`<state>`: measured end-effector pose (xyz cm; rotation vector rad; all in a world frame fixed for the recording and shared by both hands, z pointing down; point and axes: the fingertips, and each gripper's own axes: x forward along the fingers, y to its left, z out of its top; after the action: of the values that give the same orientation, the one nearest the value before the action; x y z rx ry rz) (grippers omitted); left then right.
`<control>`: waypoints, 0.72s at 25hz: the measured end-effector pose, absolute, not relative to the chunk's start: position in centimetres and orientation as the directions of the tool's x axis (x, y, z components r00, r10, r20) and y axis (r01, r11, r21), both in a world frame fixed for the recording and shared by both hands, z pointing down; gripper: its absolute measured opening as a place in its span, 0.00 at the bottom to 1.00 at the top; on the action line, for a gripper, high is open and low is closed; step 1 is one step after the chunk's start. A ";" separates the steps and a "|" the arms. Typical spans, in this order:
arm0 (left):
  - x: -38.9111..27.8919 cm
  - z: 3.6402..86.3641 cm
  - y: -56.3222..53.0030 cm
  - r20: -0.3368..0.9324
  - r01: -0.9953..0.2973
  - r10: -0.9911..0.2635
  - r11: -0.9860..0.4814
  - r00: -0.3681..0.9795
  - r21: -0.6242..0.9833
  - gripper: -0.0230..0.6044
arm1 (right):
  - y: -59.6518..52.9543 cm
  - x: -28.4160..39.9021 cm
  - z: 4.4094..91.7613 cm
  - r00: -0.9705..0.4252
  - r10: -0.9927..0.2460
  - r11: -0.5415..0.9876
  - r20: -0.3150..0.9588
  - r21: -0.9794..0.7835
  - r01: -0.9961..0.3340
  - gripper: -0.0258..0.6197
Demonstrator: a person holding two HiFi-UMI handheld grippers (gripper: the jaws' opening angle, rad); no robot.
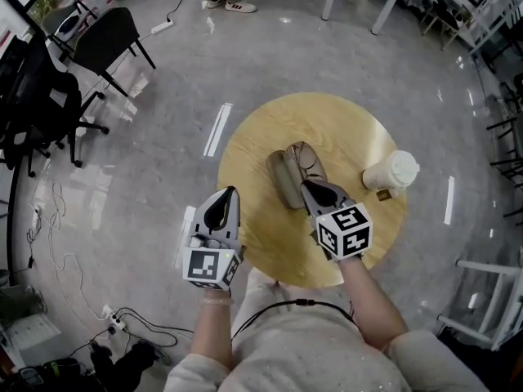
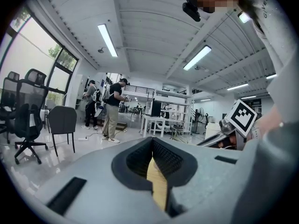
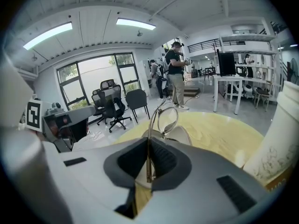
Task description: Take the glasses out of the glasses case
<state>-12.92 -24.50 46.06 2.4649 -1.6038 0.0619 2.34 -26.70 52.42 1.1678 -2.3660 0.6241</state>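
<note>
— Fingers [image 3: 163,161] of the right gripper [image 3: 148,164]?
— Pinching 1 temple of the glasses [image 3: 167,120]; only that gripper's own view shows it.
— And from the head?
— Lenses sit just ahead of those jaws, over the open glasses case [image 1: 282,182] on the round table [image 1: 343,121]. The left gripper [image 2: 153,167] is pressed together on nothing, at the table's edge.

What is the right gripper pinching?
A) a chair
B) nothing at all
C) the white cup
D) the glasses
D. In the right gripper view, the right gripper has its jaws closed on a thin arm of the glasses, whose lenses stand up over the open glasses case.
</note>
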 end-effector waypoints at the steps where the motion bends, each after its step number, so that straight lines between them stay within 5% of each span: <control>1: -12.8 45.9 -24.5 0.142 -0.909 -0.901 -0.391 0.410 0.143 0.04 | -26.6 2.4 52.1 -0.559 -0.625 0.547 0.545 -0.205 -0.812 0.08; 18: -12.9 42.3 -24.3 0.097 -0.926 -0.924 -0.360 0.371 0.110 0.04 | -25.6 3.5 46.9 -0.619 -0.669 0.611 0.410 -0.171 -0.773 0.08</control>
<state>-12.93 -24.31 42.34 2.4764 -1.6846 0.0277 3.55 -25.60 46.95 1.1691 -2.5334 0.4811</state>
